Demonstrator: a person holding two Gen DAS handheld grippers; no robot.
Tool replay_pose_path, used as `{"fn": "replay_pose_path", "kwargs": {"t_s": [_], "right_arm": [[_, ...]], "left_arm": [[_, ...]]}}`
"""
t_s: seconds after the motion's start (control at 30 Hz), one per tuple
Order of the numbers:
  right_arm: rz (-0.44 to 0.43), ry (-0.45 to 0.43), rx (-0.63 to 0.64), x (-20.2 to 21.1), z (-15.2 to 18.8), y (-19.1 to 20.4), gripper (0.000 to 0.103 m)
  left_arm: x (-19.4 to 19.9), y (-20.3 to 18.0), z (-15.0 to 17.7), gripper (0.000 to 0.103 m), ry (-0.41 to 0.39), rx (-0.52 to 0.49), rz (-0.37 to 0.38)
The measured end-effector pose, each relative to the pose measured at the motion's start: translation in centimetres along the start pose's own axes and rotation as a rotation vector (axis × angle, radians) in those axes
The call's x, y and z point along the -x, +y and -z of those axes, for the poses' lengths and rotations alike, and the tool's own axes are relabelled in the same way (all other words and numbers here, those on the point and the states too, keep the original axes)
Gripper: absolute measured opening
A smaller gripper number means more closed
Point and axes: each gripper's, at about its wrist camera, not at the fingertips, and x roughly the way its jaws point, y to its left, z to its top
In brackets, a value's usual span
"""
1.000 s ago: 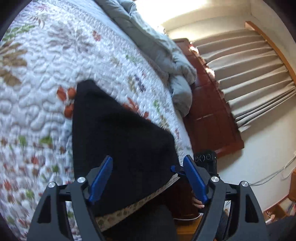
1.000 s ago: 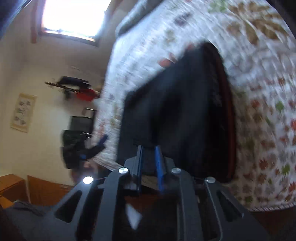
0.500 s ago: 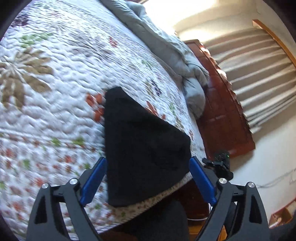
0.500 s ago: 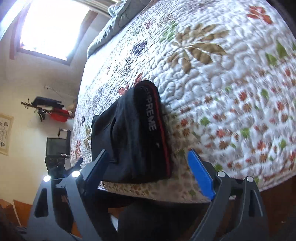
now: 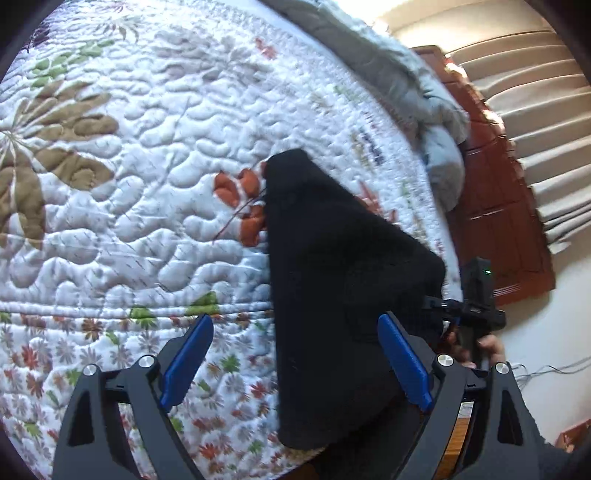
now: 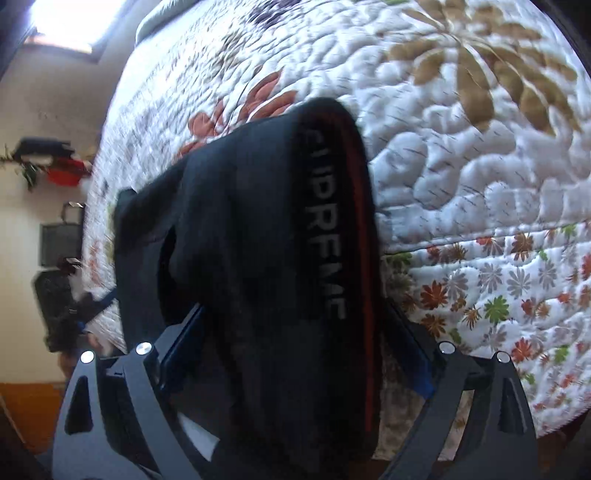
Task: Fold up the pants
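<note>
The black pants (image 5: 332, 295) lie folded into a compact bundle on the floral quilt (image 5: 129, 184), at the bed's near edge. In the right wrist view the pants (image 6: 258, 240) show a grey-lettered waistband with a red stripe (image 6: 360, 221). My left gripper (image 5: 295, 354) is open, its blue fingers on either side of the bundle's near left part, above it. My right gripper (image 6: 295, 347) is open, its fingers straddling the waistband end of the bundle very close up. The right gripper also shows in the left wrist view (image 5: 469, 310) beyond the bundle.
A grey blanket (image 5: 424, 110) lies bunched at the far side of the bed. A brown wooden headboard (image 5: 506, 221) and beige curtains (image 5: 535, 110) stand beyond. A bright window (image 6: 62, 26) and a wall with hanging items (image 6: 48, 162) are at the left in the right wrist view.
My right gripper opened from shut and moved in close over the waistband end. My left gripper stayed open and shifted left, so the bundle now sits to its right.
</note>
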Motion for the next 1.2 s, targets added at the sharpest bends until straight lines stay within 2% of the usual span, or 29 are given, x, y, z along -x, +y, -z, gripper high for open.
{"fn": "replay_pose_path", "kwargs": {"t_s": [0.1, 0.2, 0.3, 0.4, 0.47, 0.6, 0.67, 0.7, 0.73, 0.8, 0.9, 1.03, 1.2], "right_arm": [[-0.093, -0.018, -0.066, 1.0, 0.4, -2.1, 0.075], [-0.158, 0.0, -0.1, 1.1, 0.6, -3.3, 0.074], [-0.211, 0.033, -0.095, 1.4, 0.2, -2.3, 0.076], [-0.178, 0.056, -0.072, 0.7, -0.1, -1.4, 0.077], [-0.201, 0.054, -0.081, 0.0, -0.4, -1.3, 0.077], [-0.227, 0.045, -0.083, 0.1, -0.2, -2.0, 0.067], [-0.251, 0.048, -0.082, 0.2, -0.2, -2.3, 0.054], [-0.258, 0.048, -0.083, 0.2, -0.1, -2.4, 0.053], [-0.257, 0.045, -0.08, 0.5, 0.0, -3.0, 0.052], [-0.264, 0.042, -0.079, 0.3, 0.1, -3.0, 0.05], [-0.261, 0.028, -0.069, 0.3, 0.3, -2.6, 0.045], [-0.256, 0.007, -0.057, 0.6, 0.8, -2.2, 0.035], [-0.23, -0.028, -0.047, 1.2, 1.0, -0.5, 0.029]], "left_arm": [[-0.7, 0.4, -0.3, 0.091, 0.03, 0.025, 0.008], [-1.1, 0.2, -0.5, 0.091, 0.053, 0.023, 0.038], [-2.0, 0.2, -0.7, 0.091, 0.098, 0.041, 0.069], [-2.9, 0.5, -1.0, 0.091, 0.134, 0.078, 0.078], [-3.5, 0.8, -1.1, 0.091, 0.145, 0.096, 0.068], [-3.8, 0.1, -1.1, 0.089, 0.148, 0.08, 0.065], [-4.1, -0.4, -1.0, 0.082, 0.151, 0.061, 0.075], [-4.3, -0.7, -1.0, 0.069, 0.161, 0.054, 0.082], [-4.5, -1.0, -0.9, 0.066, 0.171, 0.045, 0.079], [-4.7, -1.5, -0.8, 0.064, 0.167, 0.026, 0.053], [-5.0, -1.5, -0.8, 0.055, 0.165, 0.032, 0.018], [-5.0, -1.5, -0.8, 0.041, 0.16, 0.038, 0.004], [-4.2, -1.6, -0.6, 0.033, 0.137, 0.047, 0.003]]}}
